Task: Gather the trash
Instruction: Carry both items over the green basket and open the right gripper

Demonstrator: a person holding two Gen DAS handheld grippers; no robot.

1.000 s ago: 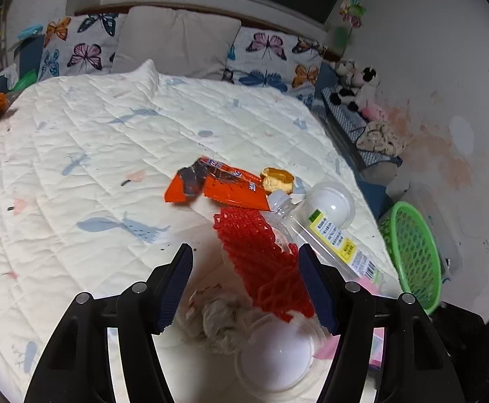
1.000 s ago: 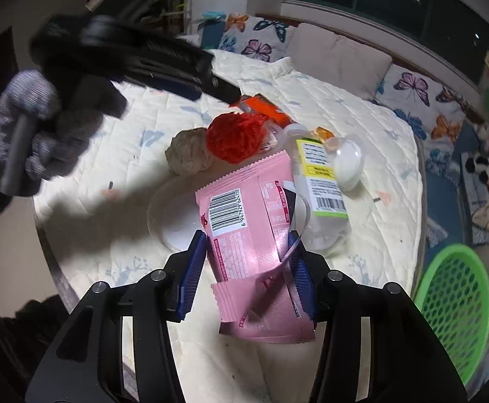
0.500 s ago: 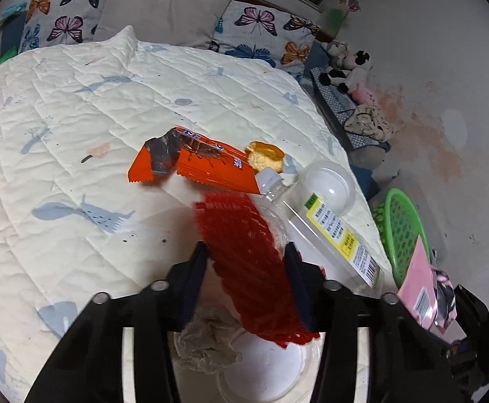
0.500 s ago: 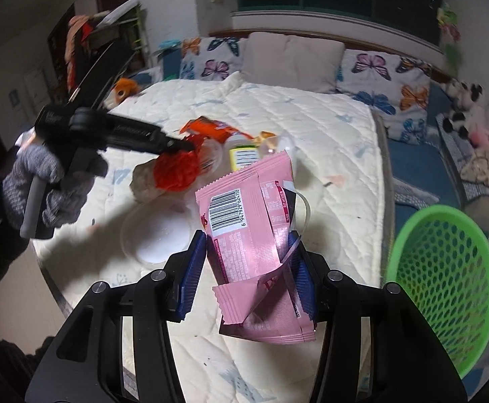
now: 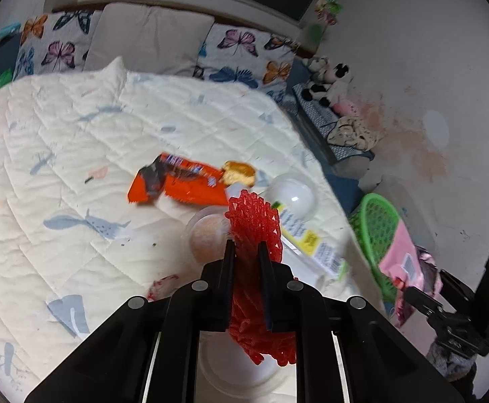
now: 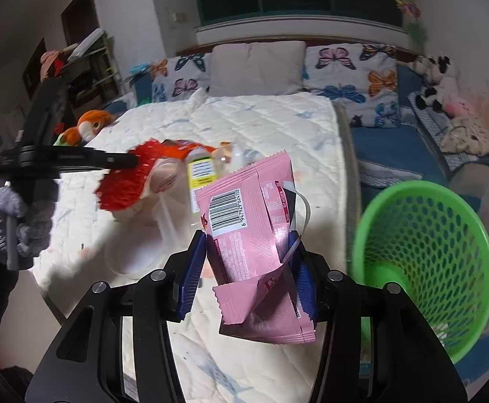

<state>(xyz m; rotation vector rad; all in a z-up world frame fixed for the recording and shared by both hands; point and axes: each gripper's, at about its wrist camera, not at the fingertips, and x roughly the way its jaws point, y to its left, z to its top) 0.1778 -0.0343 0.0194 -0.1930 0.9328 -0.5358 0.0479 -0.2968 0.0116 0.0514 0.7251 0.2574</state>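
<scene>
My left gripper [image 5: 247, 247] is shut on a red foam net [image 5: 254, 225] and holds it lifted above the bed; the net also shows in the right wrist view [image 6: 127, 181]. My right gripper [image 6: 249, 252] is shut on a pink snack wrapper [image 6: 248, 215], held off the bed's edge beside the green mesh basket [image 6: 426, 255]. The basket also shows in the left wrist view [image 5: 375, 221]. On the quilt lie an orange wrapper [image 5: 177, 184], a clear plastic bottle [image 5: 298, 228] with a yellow label, a gold candy wrapper [image 5: 239, 172] and a clear plastic lid [image 6: 133, 252].
The bed carries a white quilt [image 5: 76, 154], with butterfly pillows [image 6: 348, 67] at the headboard. Plush toys [image 5: 328, 80] lie on a blue mat by the wall. An orange plush toy [image 6: 90, 124] sits at the bed's far left side. The basket stands on the floor right of the bed.
My left gripper closed on the red net and lifted it off the bed. My right gripper carried the pink wrapper to the right, so the green basket is now close beside it.
</scene>
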